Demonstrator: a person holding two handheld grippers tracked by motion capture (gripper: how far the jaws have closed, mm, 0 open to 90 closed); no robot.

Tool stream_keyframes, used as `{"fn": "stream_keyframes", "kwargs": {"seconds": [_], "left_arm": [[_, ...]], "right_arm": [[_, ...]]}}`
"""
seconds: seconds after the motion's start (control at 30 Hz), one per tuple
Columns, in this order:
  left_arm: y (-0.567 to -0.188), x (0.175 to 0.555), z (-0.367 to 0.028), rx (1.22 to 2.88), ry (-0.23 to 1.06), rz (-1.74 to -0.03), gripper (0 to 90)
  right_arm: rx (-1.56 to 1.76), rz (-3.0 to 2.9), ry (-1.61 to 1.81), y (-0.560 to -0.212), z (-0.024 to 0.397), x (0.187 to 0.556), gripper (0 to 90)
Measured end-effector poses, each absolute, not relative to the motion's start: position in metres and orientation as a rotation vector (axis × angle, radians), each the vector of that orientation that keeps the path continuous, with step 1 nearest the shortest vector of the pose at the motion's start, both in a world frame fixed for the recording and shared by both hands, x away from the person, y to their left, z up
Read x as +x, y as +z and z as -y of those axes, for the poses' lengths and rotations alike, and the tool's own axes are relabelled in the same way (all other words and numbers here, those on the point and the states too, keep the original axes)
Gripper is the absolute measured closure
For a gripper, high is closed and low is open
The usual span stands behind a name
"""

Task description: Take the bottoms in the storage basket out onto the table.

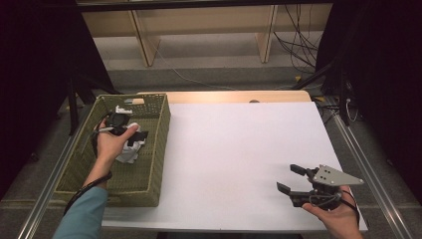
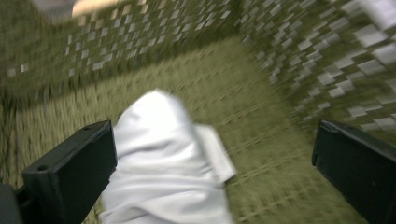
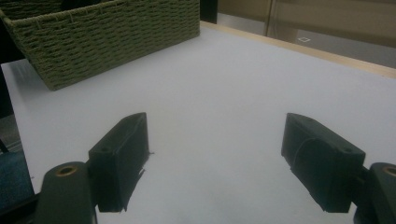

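The left gripper (image 1: 130,133) is down inside the green woven basket (image 1: 158,149) that sits at the left edge of the white table (image 1: 239,149), held by the person's left hand (image 1: 112,144), whose teal sleeve (image 1: 82,214) comes in from the bottom corner. In the left gripper view its two black jaws stand wide apart, and a crumpled white cloth (image 2: 163,163) lies on the basket floor (image 2: 261,154) between them, resting against the jaw at the left of that view and well clear of the other one; nothing is pinched (the picture is blurred, so I cannot tell whether that jaw presses the fabric or merely touches it). From above, the same cloth (image 1: 128,153) shows as a white bundle just under the gripper, near the middle of the basket and closer to its right wall. The right gripper (image 1: 291,180) sits over the bare table near the front right corner, well apart from the basket, held in the right hand (image 1: 338,216) with its grey three-cornered plate (image 1: 336,175) on top. Its jaws too are spread wide with nothing between them, and in the right gripper view they hang just above the white surface (image 3: 224,93), with the basket's woven wall (image 3: 107,37) farther off at the upper left
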State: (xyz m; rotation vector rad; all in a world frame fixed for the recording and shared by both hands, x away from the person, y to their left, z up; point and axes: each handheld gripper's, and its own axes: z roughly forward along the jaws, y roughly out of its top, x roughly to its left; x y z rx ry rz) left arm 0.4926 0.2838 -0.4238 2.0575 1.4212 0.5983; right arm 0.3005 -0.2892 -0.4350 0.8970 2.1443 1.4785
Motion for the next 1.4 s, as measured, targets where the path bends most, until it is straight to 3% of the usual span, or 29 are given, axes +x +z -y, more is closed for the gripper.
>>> {"fn": "stream_keyframes", "kwargs": {"seconds": [0.6,0.7,1.0,1.4], "left_arm": [[-0.467,0.506,-0.303,2.16,0.496,-1.674,1.1],[-0.473,0.506,-0.303,2.153,0.471,-1.716,11.8],[-0.472,0.503,-0.301,2.131,0.443,-1.76,27.3],[-0.468,0.502,-0.285,2.171,0.518,-1.804,35.5]], "right_arm": [[0.892,-2.162,1.477,-0.436,0.288,0.301,24.4],[0.892,-2.166,1.473,-0.435,0.288,0.3,24.3],[0.89,-2.167,1.482,-0.436,0.287,0.301,24.3],[0.89,-2.171,1.485,-0.436,0.287,0.3,24.4]]}}
